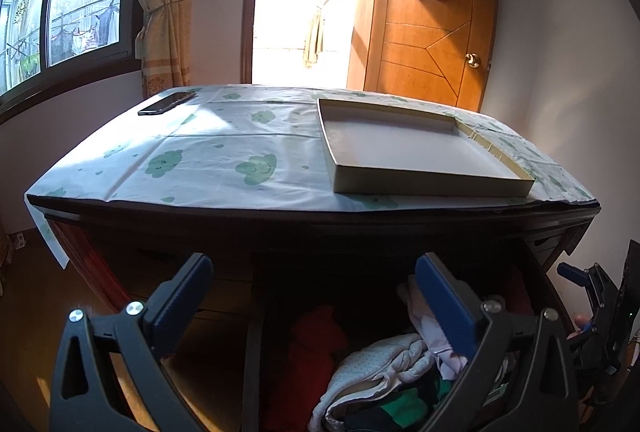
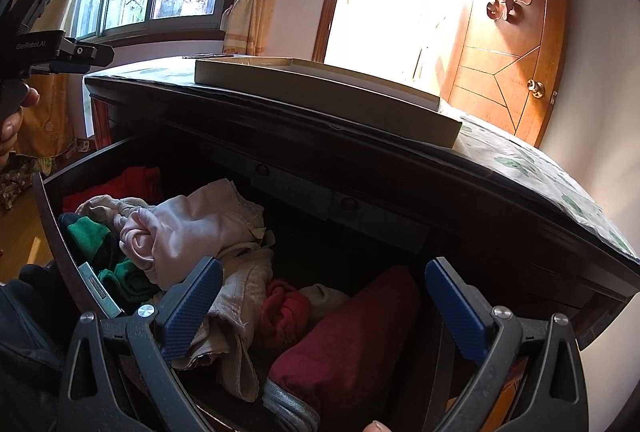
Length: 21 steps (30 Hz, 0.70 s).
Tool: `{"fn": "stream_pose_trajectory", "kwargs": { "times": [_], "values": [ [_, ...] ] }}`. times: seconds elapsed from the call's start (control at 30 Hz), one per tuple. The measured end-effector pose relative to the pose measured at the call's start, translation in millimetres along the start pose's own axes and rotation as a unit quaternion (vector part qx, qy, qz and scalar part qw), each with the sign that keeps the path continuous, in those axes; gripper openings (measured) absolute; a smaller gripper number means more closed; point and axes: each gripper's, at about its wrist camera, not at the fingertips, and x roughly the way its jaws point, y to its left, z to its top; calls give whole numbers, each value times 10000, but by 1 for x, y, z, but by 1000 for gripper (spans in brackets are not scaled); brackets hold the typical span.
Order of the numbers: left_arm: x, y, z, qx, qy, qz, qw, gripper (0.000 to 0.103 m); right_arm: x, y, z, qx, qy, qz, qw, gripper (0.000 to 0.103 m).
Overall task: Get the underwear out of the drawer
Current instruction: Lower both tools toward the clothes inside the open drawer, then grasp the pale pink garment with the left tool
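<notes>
The dark wooden drawer (image 2: 52, 216) stands pulled open under the dresser top and is full of crumpled underwear. In the right wrist view I see a pale pink piece (image 2: 188, 228), a beige piece (image 2: 240, 284), green-and-black ones (image 2: 86, 232) and a dark red piece (image 2: 352, 344). My right gripper (image 2: 324, 300) is open and empty just above the pile. My left gripper (image 1: 314, 296) is open and empty above the drawer, over a pale blue dotted piece (image 1: 380, 360) and a red piece (image 1: 316, 340).
A shallow empty cardboard tray (image 1: 416, 147) lies on the dresser top, on a cloud-print cloth (image 1: 208, 159). A black phone (image 1: 166, 103) lies at the far left corner. A wooden door (image 1: 436, 19) and a window stand behind. The right gripper shows at the far right (image 1: 592, 296).
</notes>
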Motion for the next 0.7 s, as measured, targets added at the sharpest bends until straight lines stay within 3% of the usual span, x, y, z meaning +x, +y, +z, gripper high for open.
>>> {"fn": "stream_pose_trajectory", "kwargs": {
  "times": [0.37,0.7],
  "values": [
    [33,-40,-17,426,609,-528,9958,103,16,-15,3,463,656,-109,9967,103],
    [76,-83,-24,675,1424,-918,9832,103,16,-16,0,569,672,-197,9959,103]
  ]
}}
